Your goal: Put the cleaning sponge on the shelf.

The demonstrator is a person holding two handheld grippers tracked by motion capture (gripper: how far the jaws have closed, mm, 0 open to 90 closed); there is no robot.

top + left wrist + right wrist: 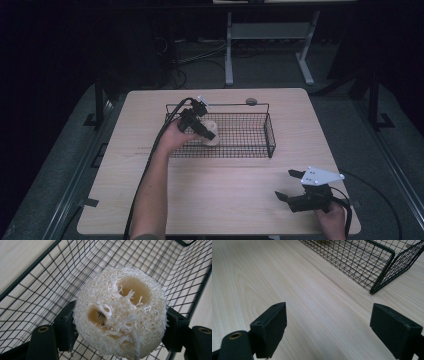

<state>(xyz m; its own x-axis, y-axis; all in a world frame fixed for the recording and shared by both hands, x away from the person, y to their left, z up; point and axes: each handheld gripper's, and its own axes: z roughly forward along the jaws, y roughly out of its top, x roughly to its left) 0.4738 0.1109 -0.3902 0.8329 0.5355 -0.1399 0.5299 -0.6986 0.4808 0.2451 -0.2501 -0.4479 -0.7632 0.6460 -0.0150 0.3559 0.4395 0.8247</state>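
A pale, fibrous loofah sponge [120, 315] with two hollow holes sits between the jaws of my left gripper [120, 332], which is shut on it over the black wire basket [37, 290]. From the high view, the left gripper [209, 134] holds the loofah [211, 139] inside the left part of the basket [250, 154]. My right gripper [289, 185] hovers near the table's front right corner, jaws wide open with nothing between them. In the right gripper view its fingers [270, 327] frame bare wood, with the basket's corner [382, 277] farther off.
The light wooden table [220, 200] carries the basket across its middle. A small round grey object [251, 101] lies behind the basket near the far edge. Cables trail from both grippers. A desk frame [265, 35] stands on the dark floor beyond the table.
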